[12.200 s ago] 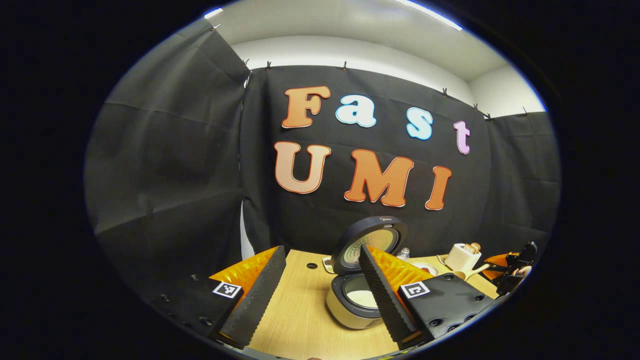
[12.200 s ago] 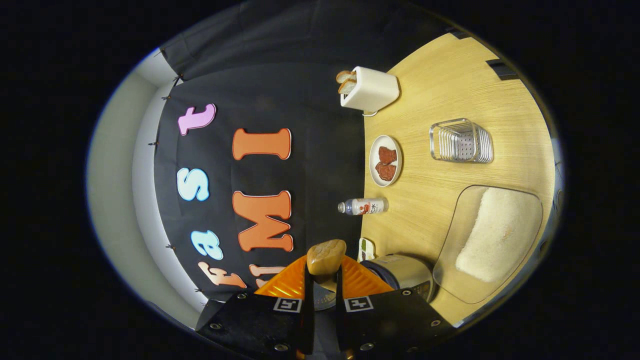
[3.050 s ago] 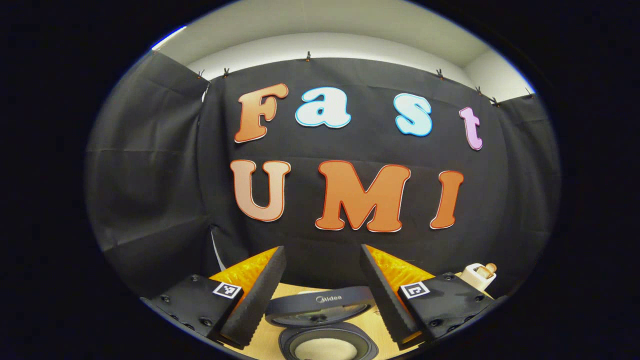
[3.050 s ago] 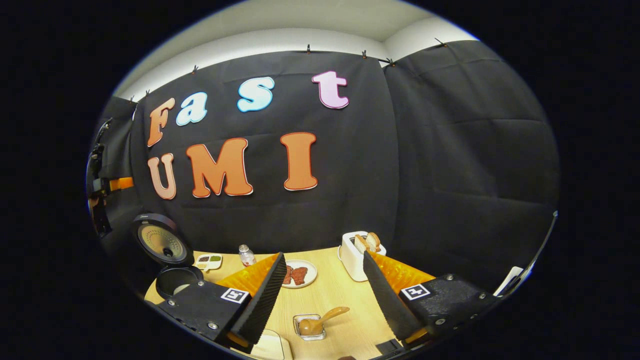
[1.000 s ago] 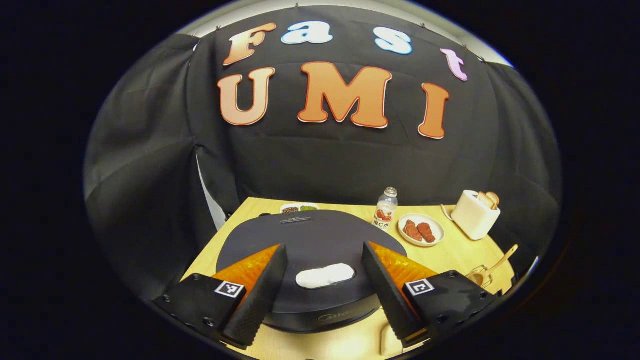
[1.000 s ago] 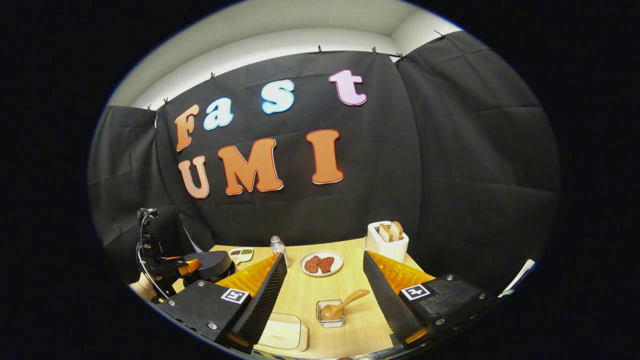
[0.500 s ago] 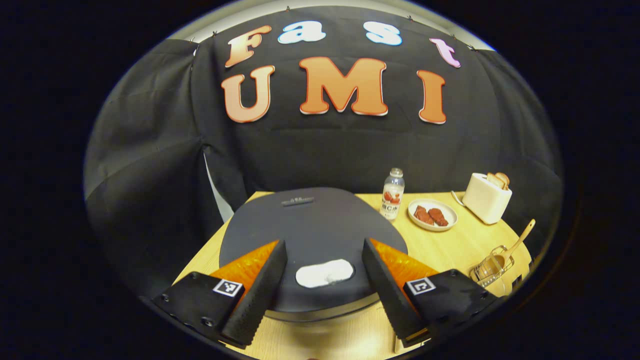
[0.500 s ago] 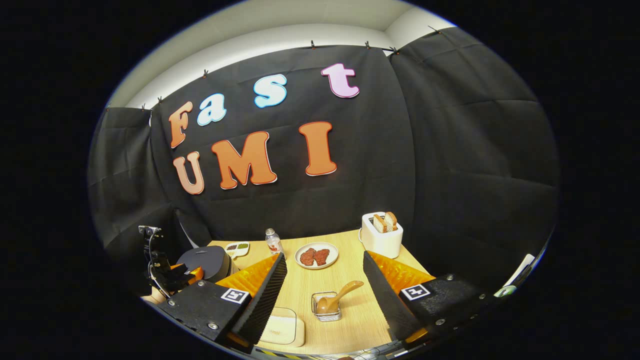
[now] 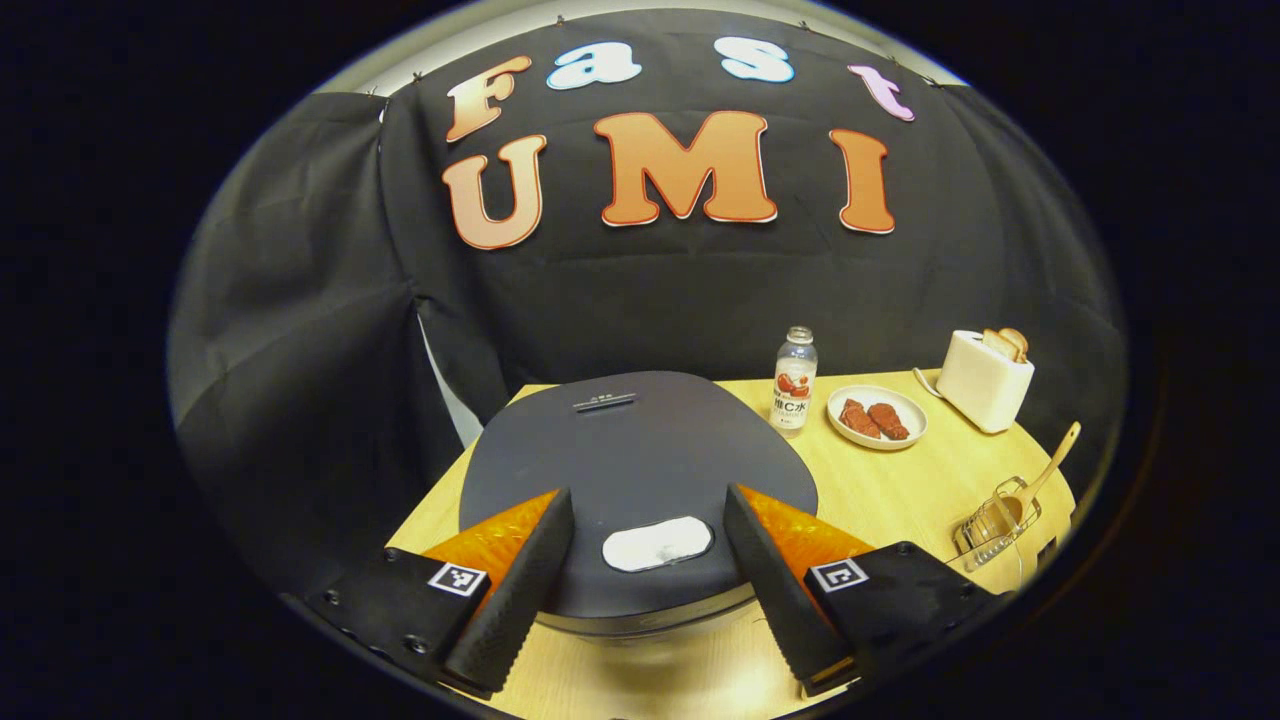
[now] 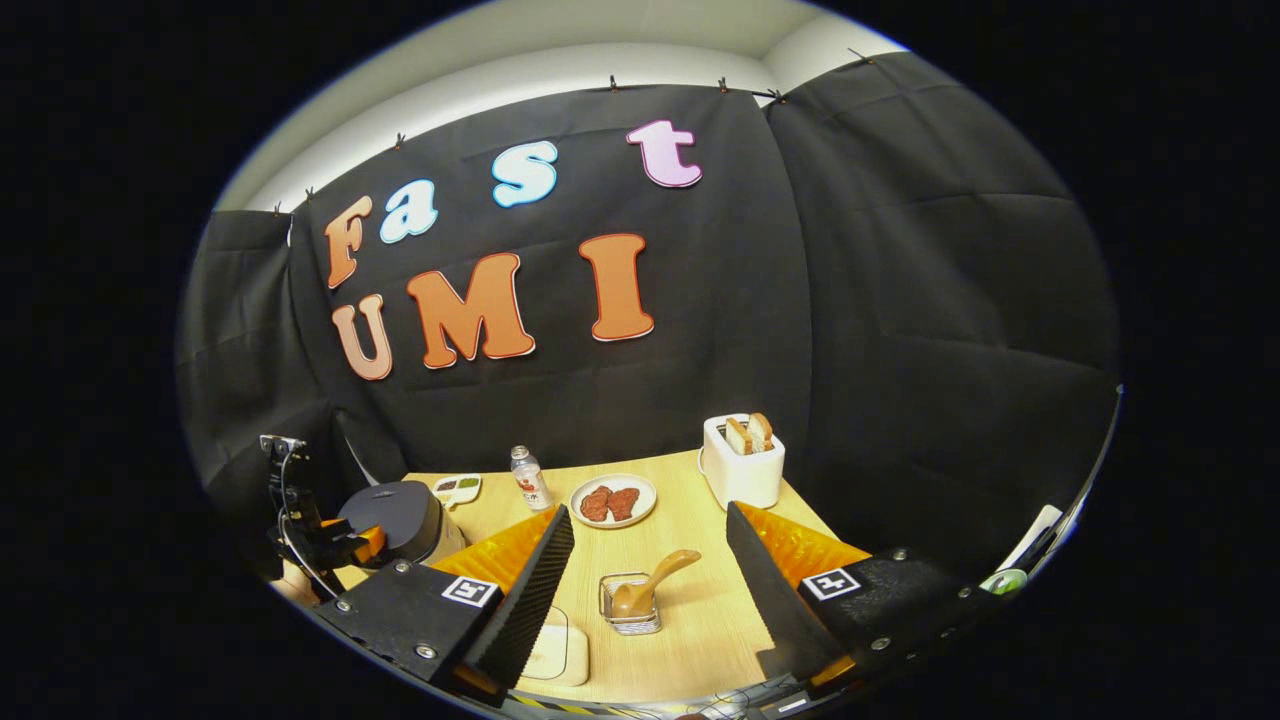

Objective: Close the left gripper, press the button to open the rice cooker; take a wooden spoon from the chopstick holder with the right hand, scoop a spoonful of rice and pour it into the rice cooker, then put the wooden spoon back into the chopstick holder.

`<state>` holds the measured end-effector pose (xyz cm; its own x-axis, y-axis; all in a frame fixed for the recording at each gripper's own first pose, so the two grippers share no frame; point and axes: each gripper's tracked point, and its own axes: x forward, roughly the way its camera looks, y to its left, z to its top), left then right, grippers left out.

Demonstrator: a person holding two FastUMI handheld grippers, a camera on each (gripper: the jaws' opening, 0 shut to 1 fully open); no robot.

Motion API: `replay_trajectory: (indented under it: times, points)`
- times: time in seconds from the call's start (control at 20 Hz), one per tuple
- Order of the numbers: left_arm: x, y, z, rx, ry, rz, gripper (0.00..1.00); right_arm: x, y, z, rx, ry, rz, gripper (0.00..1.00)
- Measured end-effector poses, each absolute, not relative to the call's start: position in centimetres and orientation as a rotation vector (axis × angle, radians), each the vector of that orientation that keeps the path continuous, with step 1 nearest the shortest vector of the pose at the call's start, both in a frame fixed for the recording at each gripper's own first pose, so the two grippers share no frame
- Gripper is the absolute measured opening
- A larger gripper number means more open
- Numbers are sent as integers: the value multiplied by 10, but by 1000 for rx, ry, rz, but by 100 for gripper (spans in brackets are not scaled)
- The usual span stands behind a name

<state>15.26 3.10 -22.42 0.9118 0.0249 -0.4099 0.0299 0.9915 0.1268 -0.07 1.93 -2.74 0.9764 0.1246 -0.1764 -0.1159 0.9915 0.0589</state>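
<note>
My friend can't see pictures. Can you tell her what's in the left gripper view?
The left gripper hangs open just above a closed dark rice cooker on a wooden table. Farther right stand a small bottle, a plate of reddish food and a white toaster with bread in it. A wooden spoon leans in a wire holder.

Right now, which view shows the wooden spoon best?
The right gripper view: the wooden spoon stands near the middle, between the fingers, its bowl down in the wire holder. The left gripper view shows the spoon small and distorted at the right edge, handle sticking up from the holder.
</note>
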Motion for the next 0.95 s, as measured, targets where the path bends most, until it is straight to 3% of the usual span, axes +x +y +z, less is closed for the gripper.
replay_trajectory:
  times: [0.1,0.15,0.2,0.3,0.45,0.5,0.55,0.6,0.65,0.7,0.95]
  points:
    - [148,30,-199,115,398,-11,96,2,18,-20,45,163,127,95]
    - [148,32,-181,102,379,-14,100,4,18,-17,40,155,126,95]
    - [146,38,-160,92,357,-6,95,6,17,-14,37,151,126,95]
    - [141,46,-112,63,295,5,100,8,20,-3,34,132,136,95]
    - [121,62,-41,34,223,27,100,12,24,14,6,95,148,95]
    - [113,67,-16,35,190,29,96,14,23,19,-1,86,149,95]
    - [102,72,9,39,157,26,100,14,23,25,-4,75,149,95]
    - [91,75,33,39,125,22,96,15,23,33,-5,61,148,95]
    - [78,80,55,45,90,22,100,14,22,41,-6,43,145,95]
    - [66,85,73,55,61,27,98,14,19,47,-6,24,139,95]
    - [15,108,115,47,-10,49,100,6,10,74,-32,-38,111,100]
